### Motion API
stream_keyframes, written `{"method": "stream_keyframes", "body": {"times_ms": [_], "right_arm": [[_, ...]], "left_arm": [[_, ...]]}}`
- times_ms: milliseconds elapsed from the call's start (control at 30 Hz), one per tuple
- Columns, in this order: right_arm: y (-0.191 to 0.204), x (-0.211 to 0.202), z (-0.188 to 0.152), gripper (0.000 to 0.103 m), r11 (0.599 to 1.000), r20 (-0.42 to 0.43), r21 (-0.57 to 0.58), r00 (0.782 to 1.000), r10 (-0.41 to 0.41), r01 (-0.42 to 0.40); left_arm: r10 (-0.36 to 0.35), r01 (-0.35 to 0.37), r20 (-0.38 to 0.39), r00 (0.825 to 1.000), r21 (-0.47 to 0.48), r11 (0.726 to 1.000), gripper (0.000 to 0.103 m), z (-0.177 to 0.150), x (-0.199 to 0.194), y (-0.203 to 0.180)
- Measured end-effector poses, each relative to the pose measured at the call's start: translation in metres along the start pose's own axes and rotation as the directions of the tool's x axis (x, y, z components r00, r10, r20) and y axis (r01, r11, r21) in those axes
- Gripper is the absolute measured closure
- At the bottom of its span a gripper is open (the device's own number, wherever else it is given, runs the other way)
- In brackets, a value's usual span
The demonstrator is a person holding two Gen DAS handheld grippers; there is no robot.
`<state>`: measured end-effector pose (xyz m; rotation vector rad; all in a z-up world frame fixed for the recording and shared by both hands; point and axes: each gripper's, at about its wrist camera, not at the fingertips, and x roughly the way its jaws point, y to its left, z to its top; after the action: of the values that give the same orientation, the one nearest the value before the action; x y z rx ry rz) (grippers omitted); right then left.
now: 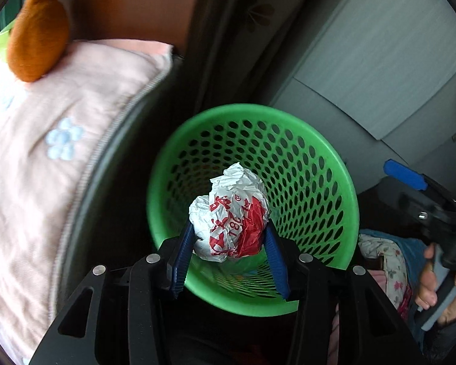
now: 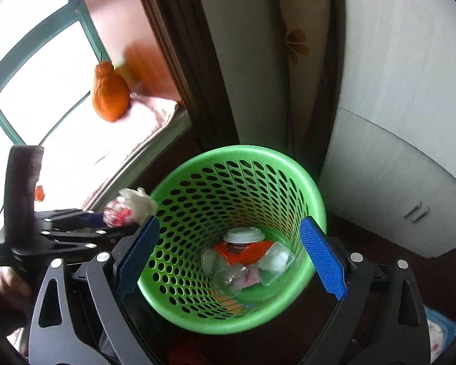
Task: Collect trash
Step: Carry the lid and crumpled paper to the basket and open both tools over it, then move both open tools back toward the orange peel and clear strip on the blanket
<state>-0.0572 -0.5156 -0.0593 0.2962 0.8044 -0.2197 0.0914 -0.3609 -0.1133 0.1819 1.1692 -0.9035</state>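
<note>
A crumpled white and red wrapper (image 1: 234, 213) sits between the blue pads of my left gripper (image 1: 229, 226), which is shut on it just above the near rim of a green perforated basket (image 1: 346, 188). In the right wrist view the same wrapper (image 2: 127, 208) hangs at the basket's left rim (image 2: 237, 152). My right gripper (image 2: 229, 223) stands wide open over the basket with nothing between its fingers. In the basket lie a white-lidded cup (image 2: 243, 234), an orange wrapper (image 2: 243, 251) and clear plastic cups (image 2: 228, 276).
A pink quilted cushion (image 1: 45, 167) with an orange plush toy (image 1: 38, 36) lies left of the basket. A white cabinet (image 1: 380, 60) stands behind and to the right. A flowered cloth (image 1: 389, 261) lies at the right, beside a hand (image 1: 434, 286). A window (image 2: 30, 60) is at far left.
</note>
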Motion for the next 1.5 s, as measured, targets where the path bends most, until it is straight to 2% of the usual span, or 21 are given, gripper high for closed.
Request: {"method": "stream_keyframes", "body": {"times_ms": [100, 233, 300, 533, 667, 867, 1067, 1233, 1367, 1433, 1500], "right_arm": [[-0.005, -0.009, -0.003, 0.011, 1.0, 0.015, 0.029, 1.0, 0.007, -0.007], [-0.01, -0.017, -0.006, 0.011, 0.998, 0.025, 0.058, 1.0, 0.013, -0.014], [-0.012, -0.018, -0.008, 0.011, 0.997, 0.026, 0.069, 1.0, 0.018, -0.02], [-0.007, -0.018, -0.009, 0.011, 0.996, 0.028, 0.075, 0.999, 0.039, -0.041], [0.003, -0.019, -0.008, 0.011, 0.997, 0.032, 0.056, 0.998, 0.054, -0.056], [0.025, -0.014, -0.005, 0.011, 0.997, 0.024, 0.019, 0.997, 0.077, -0.078], [0.053, -0.005, 0.0, 0.011, 0.993, 0.013, -0.021, 0.993, 0.119, -0.118], [0.083, 0.002, 0.007, 0.011, 0.987, 0.005, -0.074, 0.99, 0.144, -0.143], [0.105, 0.009, 0.011, 0.011, 0.98, -0.005, -0.102, 0.985, 0.174, -0.173], [0.117, 0.013, 0.014, 0.011, 0.975, -0.012, -0.118, 0.982, 0.189, -0.189], [0.129, 0.016, 0.015, 0.011, 0.969, -0.018, -0.138, 0.979, 0.204, -0.205]], "left_arm": [[-0.015, 0.015, -0.015, 1.0, 0.006, 1.0, 0.057, 0.002, 0.007, -0.008], [-0.033, 0.033, -0.022, 0.999, 0.008, 0.999, 0.051, 0.003, 0.009, -0.013], [-0.04, 0.04, -0.026, 0.999, 0.003, 0.999, 0.043, 0.002, 0.008, -0.014], [-0.042, 0.042, 0.0, 0.999, 0.005, 0.999, 0.043, -0.005, -0.006, -0.013], [-0.006, 0.006, 0.038, 0.999, -0.008, 1.0, 0.043, -0.011, -0.026, -0.004], [0.094, -0.09, 0.109, 0.99, -0.046, 0.995, 0.043, -0.02, -0.059, 0.02], [0.189, -0.167, 0.158, 0.969, -0.144, 0.975, 0.043, -0.032, -0.093, 0.067], [0.278, -0.228, 0.193, 0.941, -0.246, 0.942, 0.043, -0.045, -0.123, 0.112], [0.367, -0.291, 0.209, 0.906, -0.322, 0.901, 0.043, -0.056, -0.147, 0.147], [0.42, -0.329, 0.212, 0.882, -0.362, 0.872, 0.043, -0.064, -0.158, 0.164], [0.457, -0.347, 0.205, 0.865, -0.414, 0.841, 0.043, -0.071, -0.167, 0.184]]}}
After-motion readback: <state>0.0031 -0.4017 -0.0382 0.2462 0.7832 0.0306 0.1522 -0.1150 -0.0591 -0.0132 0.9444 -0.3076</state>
